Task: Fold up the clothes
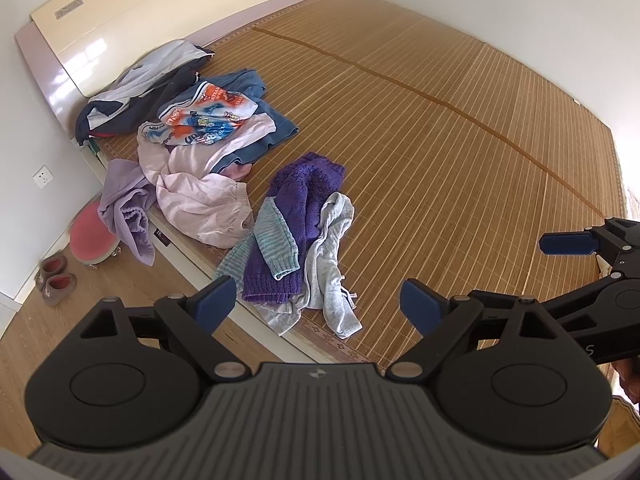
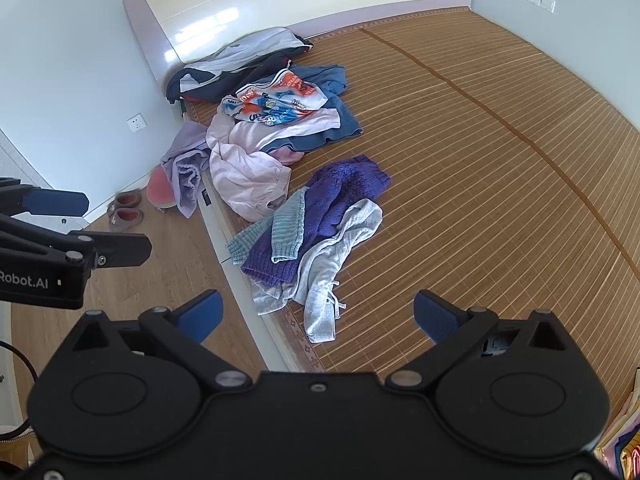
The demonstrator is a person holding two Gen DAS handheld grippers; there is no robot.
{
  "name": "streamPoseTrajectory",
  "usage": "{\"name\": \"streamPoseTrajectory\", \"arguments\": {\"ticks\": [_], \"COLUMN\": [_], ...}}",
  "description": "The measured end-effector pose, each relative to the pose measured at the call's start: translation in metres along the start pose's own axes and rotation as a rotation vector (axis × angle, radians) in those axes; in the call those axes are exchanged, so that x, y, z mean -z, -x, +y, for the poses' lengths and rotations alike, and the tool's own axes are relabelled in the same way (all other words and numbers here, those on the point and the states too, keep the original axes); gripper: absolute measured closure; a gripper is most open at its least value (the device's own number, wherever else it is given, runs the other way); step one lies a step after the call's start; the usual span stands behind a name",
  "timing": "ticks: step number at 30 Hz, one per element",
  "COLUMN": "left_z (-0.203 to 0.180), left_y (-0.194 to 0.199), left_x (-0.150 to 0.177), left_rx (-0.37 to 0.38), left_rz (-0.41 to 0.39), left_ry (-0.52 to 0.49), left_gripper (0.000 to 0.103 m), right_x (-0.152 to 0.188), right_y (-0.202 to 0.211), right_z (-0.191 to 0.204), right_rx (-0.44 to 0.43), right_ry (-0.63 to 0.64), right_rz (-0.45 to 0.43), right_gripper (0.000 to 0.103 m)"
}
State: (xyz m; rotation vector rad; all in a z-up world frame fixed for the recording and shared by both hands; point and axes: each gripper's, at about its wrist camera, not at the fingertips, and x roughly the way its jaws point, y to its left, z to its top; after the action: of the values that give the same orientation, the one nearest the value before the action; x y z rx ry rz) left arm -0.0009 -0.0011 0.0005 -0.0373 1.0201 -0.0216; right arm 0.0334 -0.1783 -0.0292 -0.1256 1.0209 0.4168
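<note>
Both grippers hang above the near edge of a bed covered by a bamboo mat (image 1: 440,140), tilted down toward it, and neither touches any cloth. The left gripper (image 1: 318,304) has its jaws spread wide with nothing between them; the blue pads (image 1: 218,300) frame the nearest heap from above. The right gripper (image 2: 318,314) is likewise fully released and empty, and it shows in the left view as a blue-tipped finger at the right edge. The clothes lie unfolded along the left side of the mat. Nearest is a purple sweater (image 1: 296,200) with striped teal sleeves, crumpled, with a grey garment (image 1: 330,264) lying against and partly under its right side; both reach the mat's near edge. Further back, just apart from them, lies a pink garment (image 1: 200,196), and a lilac one (image 1: 124,208) droops off the bed's side beside it. On the pink one rests a printed shirt (image 1: 208,116) in orange, blue and white, over a blue garment (image 1: 272,128). A navy and white jacket (image 1: 140,88) sits against the cream headboard (image 1: 100,32). On the wooden floor (image 1: 120,280) beside the bed stand a pink stool (image 1: 90,236) and a pair of slippers (image 1: 54,276). The rest of the mat is bare.
</note>
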Motion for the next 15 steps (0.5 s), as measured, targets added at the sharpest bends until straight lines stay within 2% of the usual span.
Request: {"name": "streamPoseTrajectory", "arguments": {"ticks": [15], "left_z": [-0.025], "left_y": [0.026], "left_x": [0.001], "left_rx": [-0.003], "left_rz": [-0.010], "left_ry": [-0.007], "left_gripper": [0.011], "right_x": [-0.001], "right_y": [0.009], "right_z": [-0.001], "right_rx": [0.004], "right_ry": [-0.018], "right_rz": [-0.012], "right_gripper": [0.001]}}
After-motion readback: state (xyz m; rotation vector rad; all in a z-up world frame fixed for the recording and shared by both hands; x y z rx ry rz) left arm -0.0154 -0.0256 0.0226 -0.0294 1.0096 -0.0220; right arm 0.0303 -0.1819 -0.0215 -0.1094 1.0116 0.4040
